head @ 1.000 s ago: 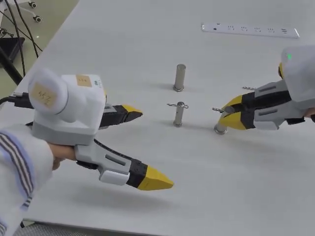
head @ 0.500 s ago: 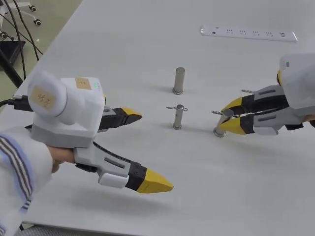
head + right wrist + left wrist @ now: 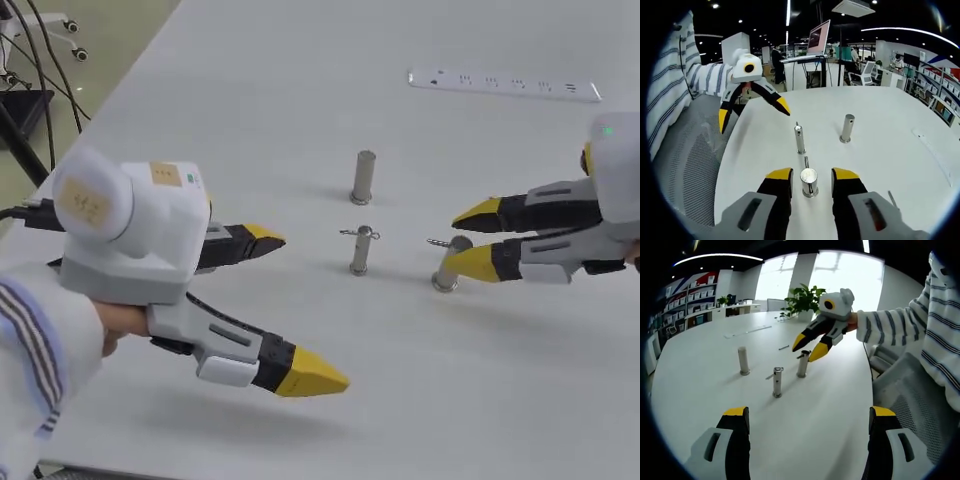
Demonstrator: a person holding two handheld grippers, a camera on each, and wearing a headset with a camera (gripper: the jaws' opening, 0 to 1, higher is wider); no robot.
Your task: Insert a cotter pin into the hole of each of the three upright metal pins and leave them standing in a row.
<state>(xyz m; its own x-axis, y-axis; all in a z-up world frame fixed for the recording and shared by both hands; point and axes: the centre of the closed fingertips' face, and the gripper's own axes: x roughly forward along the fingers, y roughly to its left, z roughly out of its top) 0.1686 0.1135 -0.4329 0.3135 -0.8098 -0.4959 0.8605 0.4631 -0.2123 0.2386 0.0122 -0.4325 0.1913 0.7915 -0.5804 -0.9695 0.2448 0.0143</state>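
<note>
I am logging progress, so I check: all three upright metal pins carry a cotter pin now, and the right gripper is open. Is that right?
Not all three. The far pin has none; the head view shows its top bare. The middle pin and the near pin each carry a cotter pin, and the right gripper is open.

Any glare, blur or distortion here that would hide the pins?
Head view: soft even light, faint shadows beside the metal pins, all sharp. Left gripper view: fisheye bends the table edge, windows blown out behind the right gripper. Right gripper view: same bending, dim room, nearest pin crisp.
</note>
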